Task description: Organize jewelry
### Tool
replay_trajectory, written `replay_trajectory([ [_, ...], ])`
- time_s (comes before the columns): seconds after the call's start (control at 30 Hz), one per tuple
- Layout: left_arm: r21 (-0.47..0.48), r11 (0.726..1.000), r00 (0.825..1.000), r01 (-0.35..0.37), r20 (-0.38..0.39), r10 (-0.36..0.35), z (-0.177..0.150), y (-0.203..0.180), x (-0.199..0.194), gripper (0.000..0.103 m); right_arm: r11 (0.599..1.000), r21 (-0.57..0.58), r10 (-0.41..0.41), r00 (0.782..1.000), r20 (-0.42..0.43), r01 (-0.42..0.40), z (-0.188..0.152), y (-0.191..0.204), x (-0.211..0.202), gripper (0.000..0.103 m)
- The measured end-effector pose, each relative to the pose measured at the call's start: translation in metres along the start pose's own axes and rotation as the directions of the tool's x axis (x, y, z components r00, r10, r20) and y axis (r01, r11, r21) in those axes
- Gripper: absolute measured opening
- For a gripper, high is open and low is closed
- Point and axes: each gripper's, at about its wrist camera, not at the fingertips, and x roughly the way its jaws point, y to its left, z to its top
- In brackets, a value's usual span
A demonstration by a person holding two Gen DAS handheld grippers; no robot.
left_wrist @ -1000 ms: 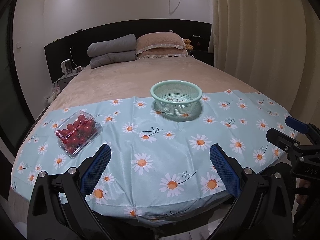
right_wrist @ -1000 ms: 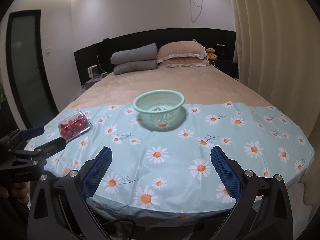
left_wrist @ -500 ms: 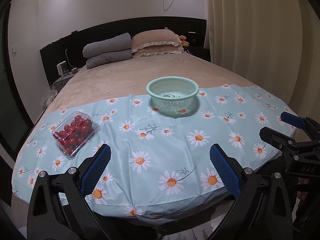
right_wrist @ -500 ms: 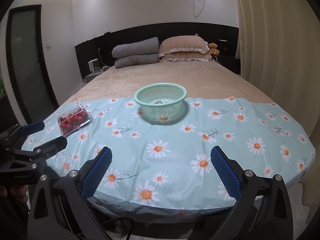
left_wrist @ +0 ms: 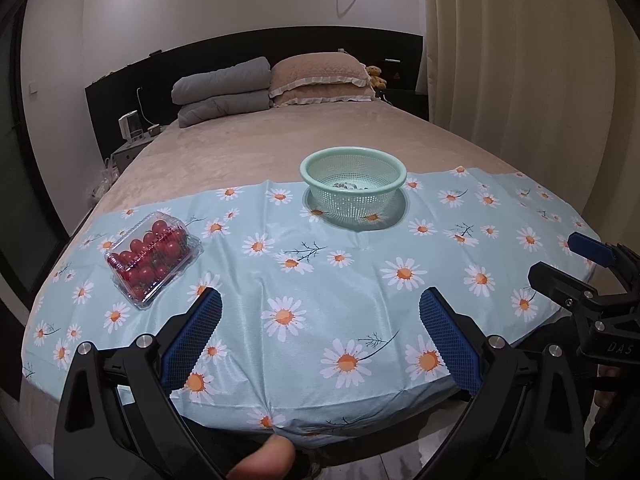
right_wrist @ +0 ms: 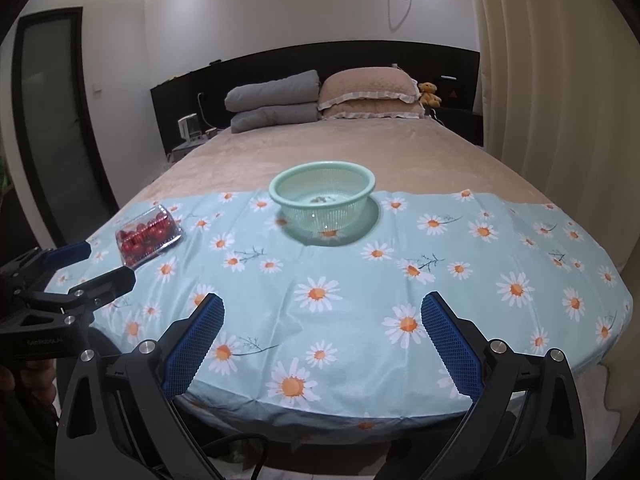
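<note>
A pale green mesh basket [left_wrist: 353, 184] stands on the daisy-print cloth [left_wrist: 320, 276] at the foot of the bed, with a few small dark items in its bottom, too small to tell apart. It also shows in the right wrist view [right_wrist: 322, 195]. My left gripper [left_wrist: 320, 316] is open and empty, above the cloth's near edge, well short of the basket. My right gripper [right_wrist: 322, 322] is open and empty, also near the front edge. Each gripper shows in the other's view, the right one [left_wrist: 576, 268] and the left one [right_wrist: 80, 268].
A clear plastic box of cherry tomatoes [left_wrist: 152, 256] lies on the cloth at the left, also in the right wrist view [right_wrist: 147, 235]. Pillows [left_wrist: 320, 80] and a folded grey quilt [left_wrist: 222, 90] lie at the headboard. Curtains [right_wrist: 560, 80] hang on the right.
Both views have risen and tilted down a little, so the basket and tomato box sit lower in frame. Both grippers stay open.
</note>
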Motion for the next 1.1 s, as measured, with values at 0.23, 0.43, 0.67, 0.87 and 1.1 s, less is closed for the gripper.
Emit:
replay_trajectory([
  [0.23, 0.015, 1.000, 1.000, -0.007, -0.002, 0.007, 0.0002, -0.0018, 0.0010, 0.097, 1.000, -0.008, 0.007, 1.000, -0.007, -0.007, -0.0010, 0.0005, 0.0011, 0.095],
  [0.43, 0.032, 0.999, 1.000, -0.020, 0.003, 0.020, -0.0016, -0.0051, 0.0016, 0.097, 1.000, -0.010, 0.002, 1.000, -0.017, -0.003, -0.0024, 0.0005, 0.0028, 0.095],
  [0.67, 0.025, 1.000, 1.000, -0.011, -0.014, 0.011, -0.0031, -0.0041, 0.0044, 0.097, 1.000, -0.015, 0.006, 1.000, -0.027, -0.006, -0.0034, 0.0023, 0.0053, 0.095],
  [0.87, 0.037, 0.999, 1.000, -0.013, 0.000, 0.013, -0.0052, -0.0046, 0.0039, 0.097, 1.000, -0.019, 0.006, 0.999, -0.032, -0.006, -0.0045, 0.0037, 0.0073, 0.095],
  [1.1, 0.042, 0.999, 1.000, -0.031, 0.004, 0.031, -0.0049, -0.0068, 0.0037, 0.097, 1.000, -0.020, 0.009, 0.999, -0.040, -0.010, -0.0063, 0.0023, 0.0095, 0.095],
])
